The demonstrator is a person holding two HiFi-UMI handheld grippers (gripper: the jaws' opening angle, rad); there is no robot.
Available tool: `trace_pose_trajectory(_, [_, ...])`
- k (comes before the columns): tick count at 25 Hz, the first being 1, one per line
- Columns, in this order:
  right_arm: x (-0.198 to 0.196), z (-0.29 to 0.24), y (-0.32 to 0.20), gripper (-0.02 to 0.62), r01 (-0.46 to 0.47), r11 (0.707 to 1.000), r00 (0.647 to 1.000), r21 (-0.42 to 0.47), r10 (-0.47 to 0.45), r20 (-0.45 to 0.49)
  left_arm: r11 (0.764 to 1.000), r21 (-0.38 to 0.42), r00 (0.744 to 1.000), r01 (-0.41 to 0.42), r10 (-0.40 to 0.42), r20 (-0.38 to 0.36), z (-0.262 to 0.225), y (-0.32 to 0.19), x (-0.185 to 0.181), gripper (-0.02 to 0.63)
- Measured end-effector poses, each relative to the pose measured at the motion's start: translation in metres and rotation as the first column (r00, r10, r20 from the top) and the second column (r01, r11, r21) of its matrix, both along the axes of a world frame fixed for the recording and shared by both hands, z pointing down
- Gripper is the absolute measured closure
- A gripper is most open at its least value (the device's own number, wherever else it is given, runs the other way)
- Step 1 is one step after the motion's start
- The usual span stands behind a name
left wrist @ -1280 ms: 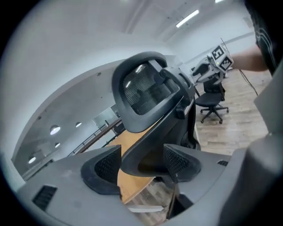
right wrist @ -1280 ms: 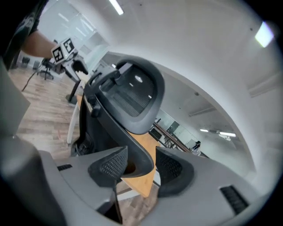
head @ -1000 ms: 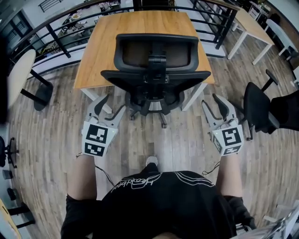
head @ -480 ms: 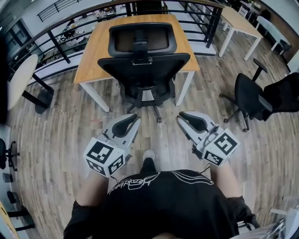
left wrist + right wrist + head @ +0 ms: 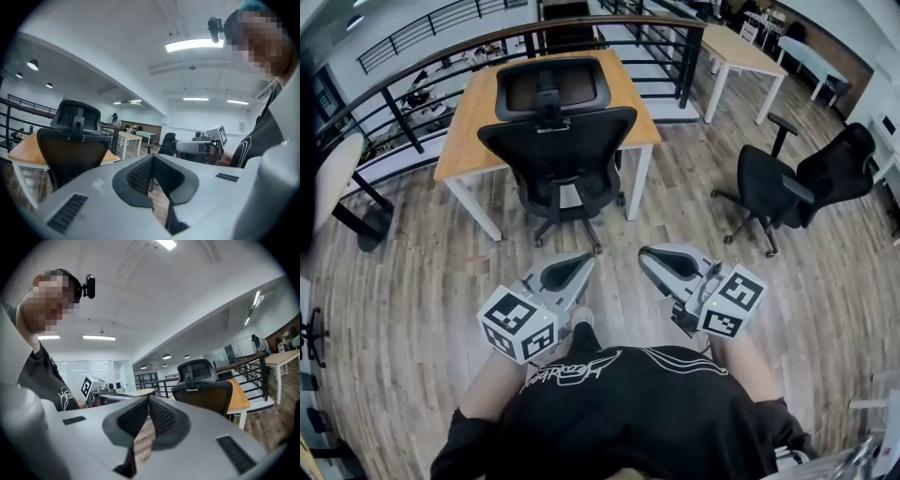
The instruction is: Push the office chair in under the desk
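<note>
The office chair (image 5: 558,141) is black, with a broad curved backrest, a smaller rounded headrest on a stalk above it and a star base on castors. It stands pushed in at the near edge of the desk (image 5: 464,141), between the two front legs, its back towards the person. The desk has a smooth rectangular top of pale orange wood on square white legs. Under both is a floor (image 5: 412,272) of grey-brown planks with a visible grain, and a black metal railing (image 5: 412,66) curves behind the desk. Off to the right stand two more black chairs (image 5: 769,192), well apart from the desk.

The left gripper (image 5: 584,260) and the right gripper (image 5: 645,253) are held near the person's body, away from the chair and touching nothing. Both are smooth grey plastic with dark ridged pads (each carries its marker cube at the rear). In the gripper views, the left gripper (image 5: 151,157) has its jaws clenched together on nothing, and so does the right gripper (image 5: 148,399).
</note>
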State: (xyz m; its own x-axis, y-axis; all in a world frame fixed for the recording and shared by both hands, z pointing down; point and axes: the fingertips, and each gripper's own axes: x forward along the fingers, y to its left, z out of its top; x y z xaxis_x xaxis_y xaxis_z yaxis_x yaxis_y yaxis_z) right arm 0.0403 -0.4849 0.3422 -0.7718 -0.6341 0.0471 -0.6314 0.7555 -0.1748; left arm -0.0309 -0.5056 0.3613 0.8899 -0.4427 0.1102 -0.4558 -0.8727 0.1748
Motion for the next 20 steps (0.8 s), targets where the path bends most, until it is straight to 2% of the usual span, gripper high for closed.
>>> trace_pose_trajectory(8, [0.006,-0.007,0.032,0.548,-0.025,0.999,1.000,0.029,0.025,-0.017,0.999,-0.016,0.997,-0.032,0.031,-0.065,-0.011,0.031,0.010,0.598])
trace_pose_trajectory(20, [0.011,-0.007,0.036,0.547,-0.030,0.999,1.000,0.039,0.030,-0.006,1.000,0.021,0.999,-0.019,0.019,-0.029,-0.010,0.035,0.010,0.598])
